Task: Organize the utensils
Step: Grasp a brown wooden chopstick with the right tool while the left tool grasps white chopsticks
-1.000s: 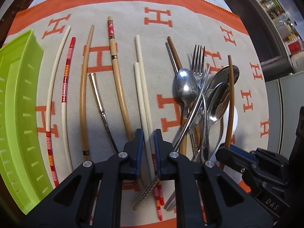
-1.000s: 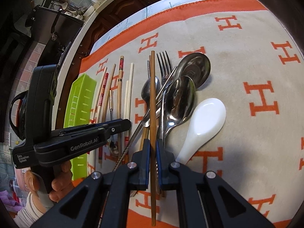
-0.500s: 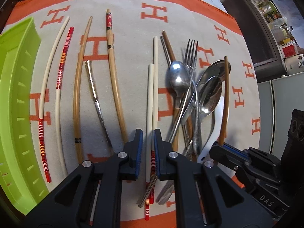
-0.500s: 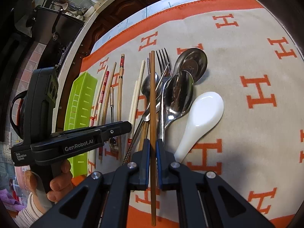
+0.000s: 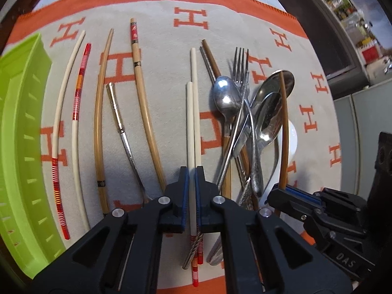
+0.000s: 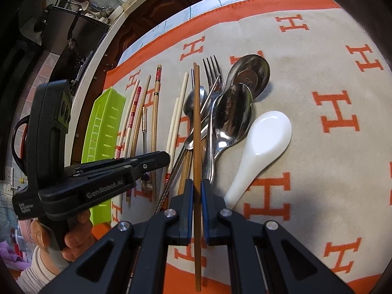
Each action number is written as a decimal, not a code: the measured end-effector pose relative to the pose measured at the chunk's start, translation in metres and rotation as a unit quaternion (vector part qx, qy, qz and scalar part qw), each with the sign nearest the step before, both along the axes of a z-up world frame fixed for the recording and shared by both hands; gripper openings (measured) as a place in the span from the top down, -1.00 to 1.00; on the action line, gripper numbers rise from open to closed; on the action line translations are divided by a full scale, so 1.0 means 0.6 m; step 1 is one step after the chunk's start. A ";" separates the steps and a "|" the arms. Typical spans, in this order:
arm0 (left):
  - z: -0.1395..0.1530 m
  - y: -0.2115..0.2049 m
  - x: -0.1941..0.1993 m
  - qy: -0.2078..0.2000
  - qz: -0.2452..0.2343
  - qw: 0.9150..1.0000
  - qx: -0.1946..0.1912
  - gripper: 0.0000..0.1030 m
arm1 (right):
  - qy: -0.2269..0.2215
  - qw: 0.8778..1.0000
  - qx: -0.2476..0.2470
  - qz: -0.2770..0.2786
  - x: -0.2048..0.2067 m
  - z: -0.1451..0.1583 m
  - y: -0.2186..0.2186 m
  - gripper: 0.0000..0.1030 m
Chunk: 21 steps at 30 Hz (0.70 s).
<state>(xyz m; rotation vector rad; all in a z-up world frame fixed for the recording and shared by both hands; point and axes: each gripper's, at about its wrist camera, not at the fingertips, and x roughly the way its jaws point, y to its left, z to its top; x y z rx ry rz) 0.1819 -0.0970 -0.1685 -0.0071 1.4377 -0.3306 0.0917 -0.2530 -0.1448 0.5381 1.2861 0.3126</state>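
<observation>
Left gripper (image 5: pixel 191 178) is clamped on a cream chopstick (image 5: pixel 189 132); a brown chopstick (image 6: pixel 197 127) is held by the right gripper (image 6: pixel 196 191) above the spoons (image 6: pixel 232 115).

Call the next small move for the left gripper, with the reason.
Probably carry it left and release over the green tray. The left gripper is shut on a cream chopstick, whose twin lies beside it on the cloth. The tray looks empty in both views. The right gripper is shut on a brown chopstick, so it is occupied.
</observation>
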 end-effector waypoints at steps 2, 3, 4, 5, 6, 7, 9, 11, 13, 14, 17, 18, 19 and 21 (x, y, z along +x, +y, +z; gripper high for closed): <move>0.003 -0.013 -0.004 -0.009 -0.009 1.000 0.015 0.93 | -0.003 1.000 -0.003 0.000 -0.002 0.002 0.000 0.88; 0.003 -0.018 -0.005 -0.006 -0.013 1.000 0.011 0.88 | -0.004 1.000 -0.002 -0.001 -0.003 0.003 0.000 0.88; -0.001 -0.023 -0.005 0.005 -0.017 1.000 0.009 0.85 | -0.004 1.000 -0.002 -0.002 -0.004 0.003 0.000 0.88; -0.007 -0.028 -0.008 0.013 -0.019 1.000 0.010 0.82 | -0.005 1.000 -0.004 -0.003 -0.005 0.004 -0.001 0.88; -0.005 -0.034 -0.010 0.004 -0.026 0.999 0.017 0.82 | -0.005 1.000 -0.004 -0.003 -0.006 0.005 -0.001 0.88; -0.004 -0.037 -0.012 0.001 -0.031 0.999 0.021 0.82 | -0.005 1.000 -0.004 -0.004 -0.008 0.005 -0.002 0.88; -0.006 -0.034 -0.013 0.003 -0.029 0.999 0.017 0.81 | -0.005 1.000 -0.005 -0.005 -0.010 0.005 -0.004 0.88; -0.006 -0.023 -0.010 0.013 -0.016 1.000 0.003 0.82 | -0.005 1.000 -0.005 -0.006 -0.013 0.006 -0.007 0.88; -0.007 -0.010 -0.010 0.017 -0.006 1.000 -0.001 0.83 | -0.005 1.000 -0.005 -0.008 -0.015 0.007 -0.009 0.88; -0.005 -0.004 -0.010 0.018 0.001 1.000 -0.002 0.84 | -0.006 1.000 -0.004 -0.009 -0.016 0.008 -0.009 0.88; -0.001 0.011 -0.012 0.015 0.014 1.000 -0.003 0.84 | -0.009 1.000 -0.006 -0.009 -0.018 0.012 -0.008 0.88; 0.002 0.014 -0.013 0.012 0.017 1.000 -0.004 0.84 | -0.010 1.000 -0.006 -0.009 -0.019 0.013 -0.007 0.88; 0.006 0.018 -0.015 0.008 0.017 1.000 -0.004 0.84 | -0.011 1.000 -0.006 -0.007 -0.019 0.015 -0.006 0.88; 0.013 0.022 -0.018 0.004 0.015 1.000 -0.005 0.84 | -0.011 1.000 -0.005 -0.005 -0.019 0.017 -0.001 0.88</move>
